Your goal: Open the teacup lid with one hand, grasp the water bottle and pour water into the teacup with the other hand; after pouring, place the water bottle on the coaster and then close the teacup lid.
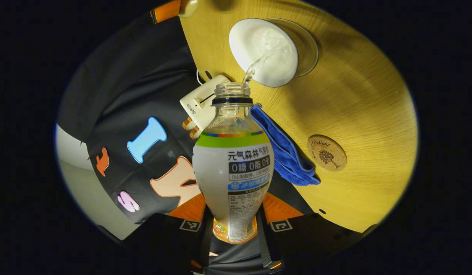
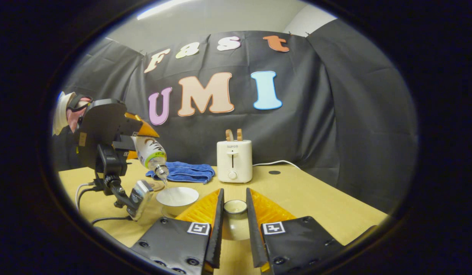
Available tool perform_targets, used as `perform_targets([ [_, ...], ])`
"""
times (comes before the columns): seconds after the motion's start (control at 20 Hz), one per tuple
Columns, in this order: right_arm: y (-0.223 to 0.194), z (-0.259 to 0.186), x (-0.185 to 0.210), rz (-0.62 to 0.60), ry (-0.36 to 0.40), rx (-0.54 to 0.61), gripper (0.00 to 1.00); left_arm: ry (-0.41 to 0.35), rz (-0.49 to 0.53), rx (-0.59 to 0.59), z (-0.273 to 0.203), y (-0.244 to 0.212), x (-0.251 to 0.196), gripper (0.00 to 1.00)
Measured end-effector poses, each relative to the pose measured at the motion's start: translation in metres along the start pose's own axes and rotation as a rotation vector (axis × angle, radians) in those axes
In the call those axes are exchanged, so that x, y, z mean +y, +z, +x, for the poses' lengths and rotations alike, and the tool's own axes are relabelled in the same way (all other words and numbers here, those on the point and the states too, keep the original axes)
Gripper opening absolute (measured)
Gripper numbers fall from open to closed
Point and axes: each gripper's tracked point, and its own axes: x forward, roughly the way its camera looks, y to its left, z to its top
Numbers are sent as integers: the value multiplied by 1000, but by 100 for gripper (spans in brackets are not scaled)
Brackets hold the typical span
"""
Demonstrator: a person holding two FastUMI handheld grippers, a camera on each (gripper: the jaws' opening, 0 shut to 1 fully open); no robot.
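Gripped low on its body between the two fingers of the left claw (image 1: 233, 229), the water bottle (image 1: 233, 168) is filling the middle of the left gripper view; both fingers are pressing on its sides. It is a clear plastic bottle with a bulging waist, a pale printed label topped by a green band and a thin rainbow stripe, an orange band at the base, and an open threaded neck with a dark ring. It is tipping toward the teacup (image 1: 263, 51), and a thin stream of water (image 1: 255, 65) is running from its mouth into the white bowl of the cup, which is sitting on a clear glass saucer (image 1: 308, 49).

Everything is resting on the pale wooden bench (image 1: 358, 99). Next in size, a white toaster (image 2: 234, 160) with two slices of toast poking up is standing at the back of the bench. A folded blue cloth (image 1: 285, 151) is lying between the toaster and the cup. A round cork coaster (image 1: 327, 152) with a printed tree is lying bare, well apart from the cup.

In the right gripper view, the right claw (image 2: 234, 217) is closing on the small white teacup lid (image 2: 235, 208), held knob-up between its fingers, just right of the teacup (image 2: 177, 198), while the left claw (image 2: 142, 147) is tilting the bottle (image 2: 152, 154) over it.
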Motion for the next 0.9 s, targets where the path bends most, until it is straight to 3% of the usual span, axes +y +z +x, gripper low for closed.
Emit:
perform_targets([
  [0.25, 0, 0, 0, 0, 4, 0, 35, 1, 7, 1, 1, 1, 0, 50],
  [0.5, 0, 0, 0, 0, 4, 0, 35, -15, -113, 1, 1, -2, -12, 50],
  [0.8, 0, 0, 0, 0, 4, 0, 35, -106, -633, -62, -6, 8, -50, 49],
  [0.9, 1, -1, 0, 0, 4, -1, 35, -132, -855, -104, -9, 15, -54, 48],
])
